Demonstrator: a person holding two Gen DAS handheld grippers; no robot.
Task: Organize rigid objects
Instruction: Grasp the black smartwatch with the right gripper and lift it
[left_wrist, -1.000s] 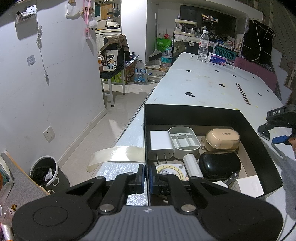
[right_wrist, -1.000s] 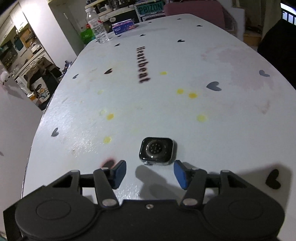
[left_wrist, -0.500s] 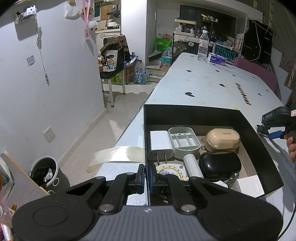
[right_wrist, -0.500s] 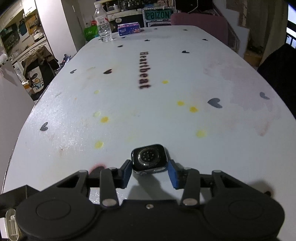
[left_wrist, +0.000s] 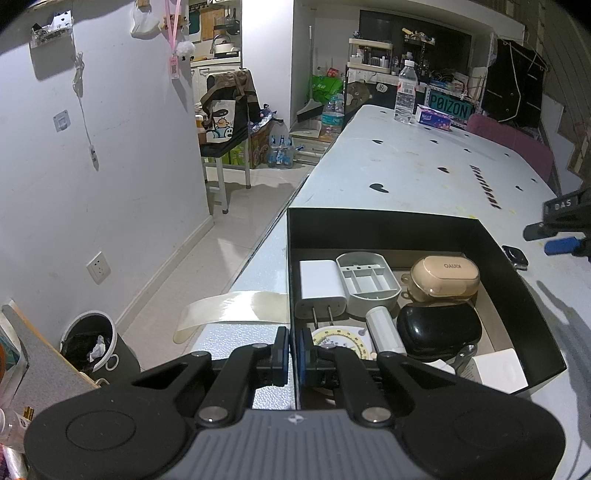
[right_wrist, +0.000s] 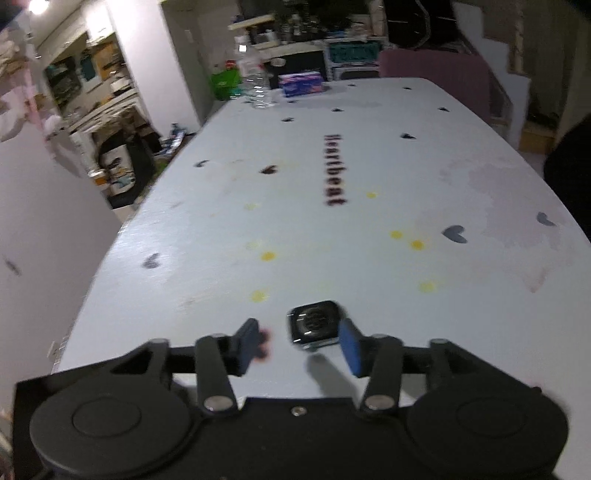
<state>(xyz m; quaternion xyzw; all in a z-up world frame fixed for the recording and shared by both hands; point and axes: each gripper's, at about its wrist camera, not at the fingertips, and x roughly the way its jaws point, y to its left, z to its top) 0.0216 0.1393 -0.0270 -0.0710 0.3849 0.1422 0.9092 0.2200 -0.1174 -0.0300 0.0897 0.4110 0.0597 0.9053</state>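
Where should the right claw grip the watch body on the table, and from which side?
Across its two opposite side edges, coming in low from the near side. The watch body lies flat, back up, so only its thin rim offers parallel faces. The right claw is open, its right pad beside it.

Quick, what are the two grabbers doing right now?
Left gripper: shut on the black box wall.
Right gripper: open, watch body between its fingers, not gripped.
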